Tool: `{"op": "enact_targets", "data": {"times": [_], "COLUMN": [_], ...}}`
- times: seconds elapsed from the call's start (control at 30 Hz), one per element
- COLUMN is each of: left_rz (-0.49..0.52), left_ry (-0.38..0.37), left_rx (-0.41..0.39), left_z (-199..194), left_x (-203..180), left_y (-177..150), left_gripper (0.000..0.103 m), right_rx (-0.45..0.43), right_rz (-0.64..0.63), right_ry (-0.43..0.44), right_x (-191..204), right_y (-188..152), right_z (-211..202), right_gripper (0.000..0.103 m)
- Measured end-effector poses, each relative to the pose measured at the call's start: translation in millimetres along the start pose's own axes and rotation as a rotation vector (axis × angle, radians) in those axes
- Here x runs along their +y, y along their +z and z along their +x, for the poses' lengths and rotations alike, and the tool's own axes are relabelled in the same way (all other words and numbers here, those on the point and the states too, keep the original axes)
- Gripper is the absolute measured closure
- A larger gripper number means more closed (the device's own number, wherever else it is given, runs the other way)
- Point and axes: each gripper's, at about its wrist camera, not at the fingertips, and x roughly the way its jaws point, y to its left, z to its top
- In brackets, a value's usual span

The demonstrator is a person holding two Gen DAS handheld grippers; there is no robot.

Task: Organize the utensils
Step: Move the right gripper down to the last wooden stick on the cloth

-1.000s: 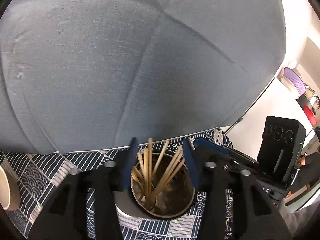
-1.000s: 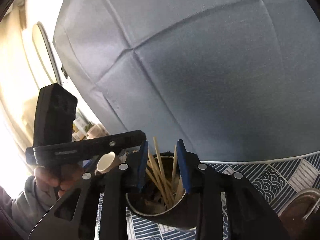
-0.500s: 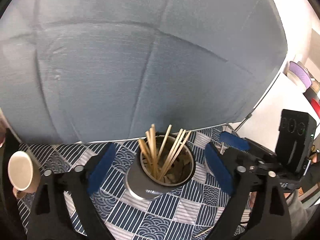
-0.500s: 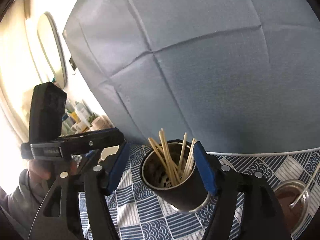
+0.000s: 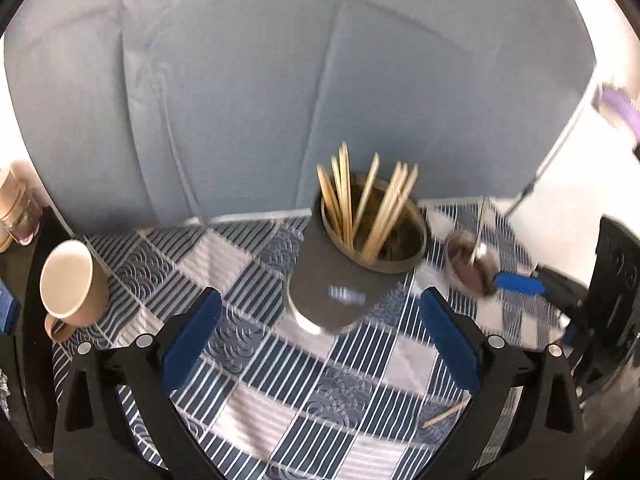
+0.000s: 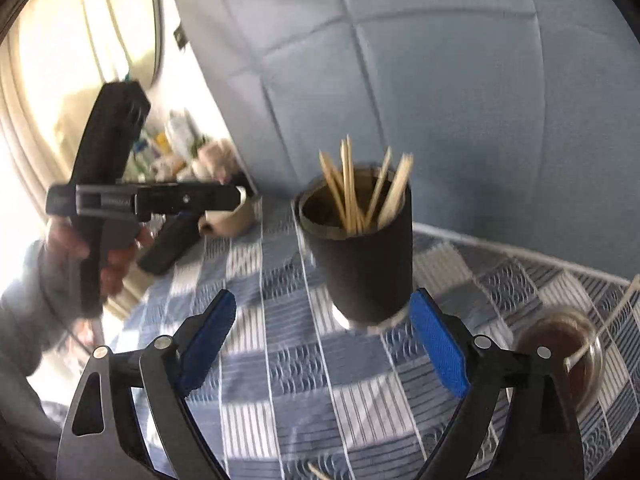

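Note:
A dark cylindrical holder (image 5: 340,284) (image 6: 360,264) stands on the patterned tablecloth (image 5: 280,384) with several wooden chopsticks (image 5: 360,208) (image 6: 356,188) upright in it. My left gripper (image 5: 320,298) hangs just in front of the holder, its jaws opening wide, with nothing between the blue pads. My right gripper (image 6: 323,298) is likewise short of the holder, jaws opening and nothing between them. A loose chopstick (image 5: 446,414) lies on the cloth by the left gripper's right finger. In the right wrist view a hand holds the left gripper (image 6: 160,200) at the left.
A tan mug (image 5: 70,280) (image 6: 228,220) stands at the left of the cloth. A small glass bowl (image 5: 472,264) (image 6: 560,352) of brown stuff with a spoon in it sits right of the holder. A blue-grey cushion (image 5: 280,80) rises behind the table.
Both grippers have pulled back from the holder and their jaws have spread from narrow to wide. The chopsticks they closed around now stand free in the holder.

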Motion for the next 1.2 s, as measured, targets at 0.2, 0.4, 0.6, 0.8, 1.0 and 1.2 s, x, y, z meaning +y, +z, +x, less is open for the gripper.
{"op": "enact_targets", "data": {"times": [0.2,0.4,0.6,0.8,1.0,1.2], "left_rz": [-0.021,-0.050,-0.060,-0.058,-0.051,-0.019], "left_ry": [0.004,0.005,0.023,0.044,0.047,0.066], "left_rx": [0.103,0.212,0.315,0.388,0.413,0.401], "left_z": [23,47,69,85,93,95], "left_x": [4,7,12,16,18,15], "left_y": [-37,-70,-99,-118,-131,-132], "left_gripper": [0.006,0.006,0.006,0.006,0.006,0.006], "right_rx": [0.129,0.290,0.480,0.564,0.600,0.614], "right_rz": [-0.020,-0.105,-0.173,-0.181,-0.172,-0.135], "right_ry": [-0.007,-0.019,-0.077,-0.144,-0.197,-0.220], "right_x": [0,4,1,-8,-11,-13], "right_y": [-42,-85,-127,-146,-153,-155], "right_z": [9,26,44,56,64,64], "right_gripper": [0.019,0.019,0.019,0.019,0.020,0.020]}}
